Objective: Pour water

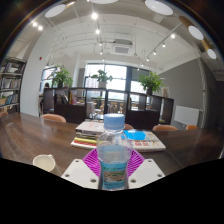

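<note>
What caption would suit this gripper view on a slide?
Tool holding a capped water bottle above a wooden table, books beyond.

White angular fingers [78,172], magenta ridged pads [93,160] on their inner faces

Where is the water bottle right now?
In the gripper view, the water bottle stands upright between the gripper fingers, over the wooden table, with a stack of books just beyond it.

One view looks forward along the fingers [113,172], seemingly level, across a nearby table [30,140].
</note>
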The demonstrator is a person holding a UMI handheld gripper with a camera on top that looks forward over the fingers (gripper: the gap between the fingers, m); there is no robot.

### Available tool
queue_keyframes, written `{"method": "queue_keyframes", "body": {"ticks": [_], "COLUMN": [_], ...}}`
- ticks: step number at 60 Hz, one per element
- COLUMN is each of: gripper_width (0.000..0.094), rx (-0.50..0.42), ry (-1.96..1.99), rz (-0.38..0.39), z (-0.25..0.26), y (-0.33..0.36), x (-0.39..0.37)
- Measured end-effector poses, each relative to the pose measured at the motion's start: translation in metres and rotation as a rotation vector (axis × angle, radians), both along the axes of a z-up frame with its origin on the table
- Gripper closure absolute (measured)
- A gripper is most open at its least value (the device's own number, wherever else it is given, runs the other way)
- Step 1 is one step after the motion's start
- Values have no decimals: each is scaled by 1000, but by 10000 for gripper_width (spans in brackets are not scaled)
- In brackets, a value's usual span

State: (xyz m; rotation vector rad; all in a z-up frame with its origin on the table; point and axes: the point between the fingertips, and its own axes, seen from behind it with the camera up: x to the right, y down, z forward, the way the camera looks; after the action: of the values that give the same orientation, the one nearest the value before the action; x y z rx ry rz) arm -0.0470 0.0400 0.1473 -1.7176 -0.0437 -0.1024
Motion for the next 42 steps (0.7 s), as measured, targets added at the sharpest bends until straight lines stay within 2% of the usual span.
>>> {"method": "queue_keyframes", "body": {"ticks": [2,3,11,12,25,36,42], "gripper_width": [648,653,649,651,626,415,95], "rx": [-19,-28,-66,-74,-14,-60,-115], "ry": [21,31,72,72,71,111,163], "rz": [-3,-12,-5,-6,-16,-16,-57], "z": [-10,-24,-60,-61,-70,-73,-81], "y": [-3,-6,-5,-14,-9,-16,-32], "x": [10,-16,13,-7,-1,-3,5]}}
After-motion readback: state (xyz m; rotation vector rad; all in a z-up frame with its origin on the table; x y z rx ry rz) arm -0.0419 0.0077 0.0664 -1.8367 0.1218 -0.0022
